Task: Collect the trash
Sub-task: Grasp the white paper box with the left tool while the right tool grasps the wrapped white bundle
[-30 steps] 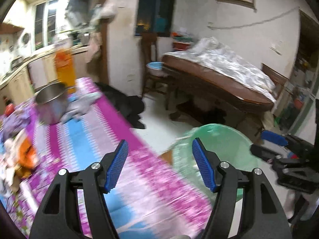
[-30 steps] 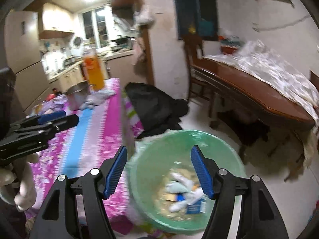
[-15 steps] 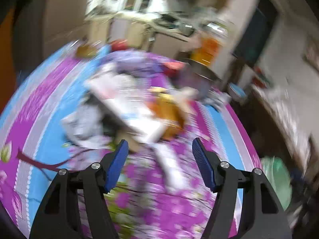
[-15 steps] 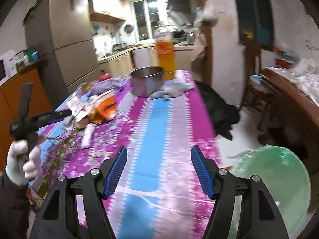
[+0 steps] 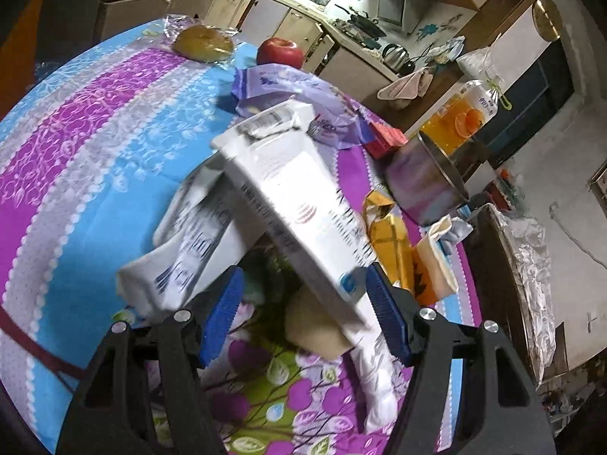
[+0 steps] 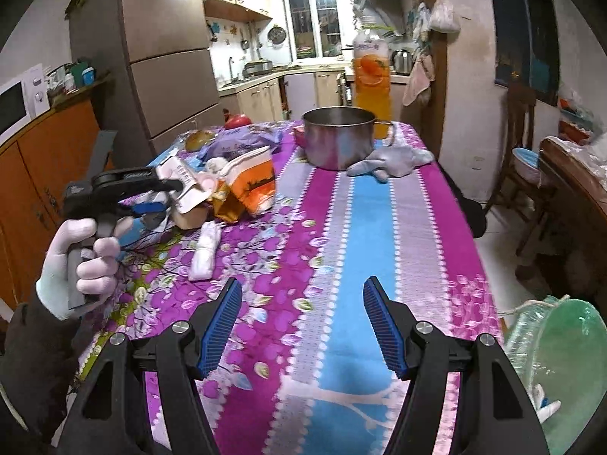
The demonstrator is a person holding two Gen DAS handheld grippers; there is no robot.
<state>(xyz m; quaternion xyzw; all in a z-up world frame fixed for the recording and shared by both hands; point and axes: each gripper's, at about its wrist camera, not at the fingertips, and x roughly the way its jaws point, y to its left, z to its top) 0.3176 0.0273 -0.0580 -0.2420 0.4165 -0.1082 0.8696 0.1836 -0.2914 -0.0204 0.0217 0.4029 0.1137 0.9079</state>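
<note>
A heap of trash lies on the flowered tablecloth (image 6: 341, 235): a long white carton (image 5: 299, 208), a second white carton (image 5: 189, 250), an orange packet (image 5: 394, 242), a purple wrapper (image 5: 303, 94) and a white crumpled tissue (image 6: 205, 250). My left gripper (image 5: 301, 314) is open, its jaws on either side of the long white carton's near end. In the right wrist view the left gripper (image 6: 151, 212) reaches into the heap. My right gripper (image 6: 299, 326) is open and empty above the table. The green trash bin (image 6: 561, 360) stands off the table's right edge.
A steel pot (image 6: 337, 140), a grey glove (image 6: 390, 159), an orange juice bottle (image 6: 370, 76), a red apple (image 5: 280, 51) and a bagged bun (image 5: 203, 41) stand on the table. A wooden table (image 6: 573, 182) and a chair (image 6: 523, 144) are to the right.
My left gripper swung from the green bin over to the trash heap and closed in on the white carton. My right gripper turned from the bin toward the table.
</note>
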